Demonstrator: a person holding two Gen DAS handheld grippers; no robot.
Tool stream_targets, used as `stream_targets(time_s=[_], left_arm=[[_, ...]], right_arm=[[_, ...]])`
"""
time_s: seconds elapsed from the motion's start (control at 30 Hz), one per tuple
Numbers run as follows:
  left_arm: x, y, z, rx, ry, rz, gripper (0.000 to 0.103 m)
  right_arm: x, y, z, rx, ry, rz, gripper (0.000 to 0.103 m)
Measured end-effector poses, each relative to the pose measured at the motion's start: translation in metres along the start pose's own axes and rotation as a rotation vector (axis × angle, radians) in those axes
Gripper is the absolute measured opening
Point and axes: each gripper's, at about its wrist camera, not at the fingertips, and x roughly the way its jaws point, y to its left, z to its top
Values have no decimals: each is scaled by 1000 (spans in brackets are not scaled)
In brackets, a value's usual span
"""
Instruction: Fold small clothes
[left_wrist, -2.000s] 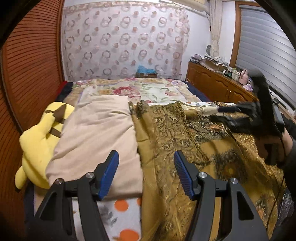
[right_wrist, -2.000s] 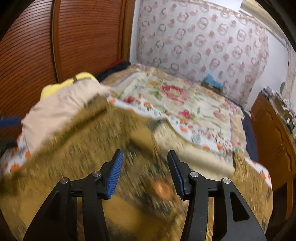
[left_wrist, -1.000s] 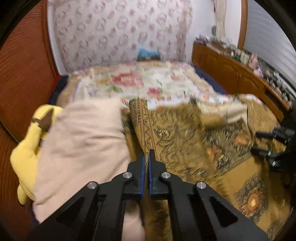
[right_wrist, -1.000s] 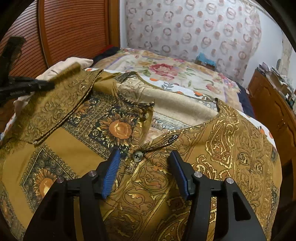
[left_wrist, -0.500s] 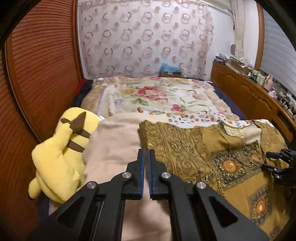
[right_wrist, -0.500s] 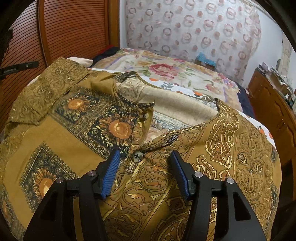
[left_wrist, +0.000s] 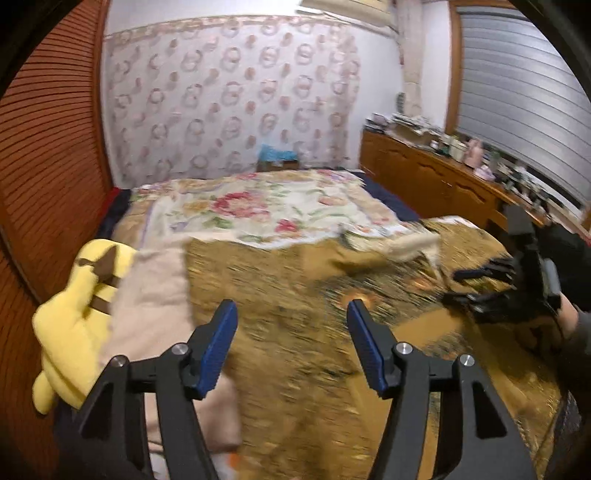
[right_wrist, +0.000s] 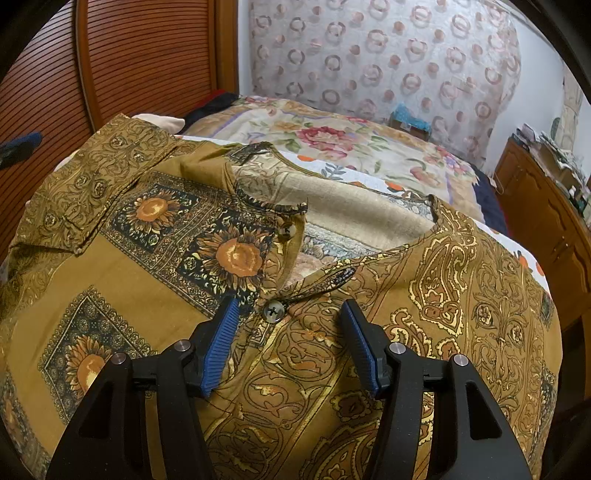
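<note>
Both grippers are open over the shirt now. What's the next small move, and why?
Probably lower the left gripper and pinch the shirt's near side edge to begin a fold: the shirt lies flat, the sleeve is already tucked in, and neither it nor the right gripper holds anything.

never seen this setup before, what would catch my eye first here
The gold sunflower-print shirt spread across the bed fills the foreground, its button just ahead of the open right gripper. A yellow plush toy lies at the bed's left edge.
</note>
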Motion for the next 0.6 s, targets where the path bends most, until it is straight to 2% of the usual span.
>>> stream_targets(time_s=[0.17,0.33,0.6], left_arm=[[19,-35,-19,38,80,-63,61],[35,-57,-33,69,137,-68,61],[52,-70,-41,77,191,-70,61]], right_arm=[[0,0,0,0,0,1,59],[0,-1,-1,2,0,1,60],[-12,-11,-6,32,-30,-7,60]])
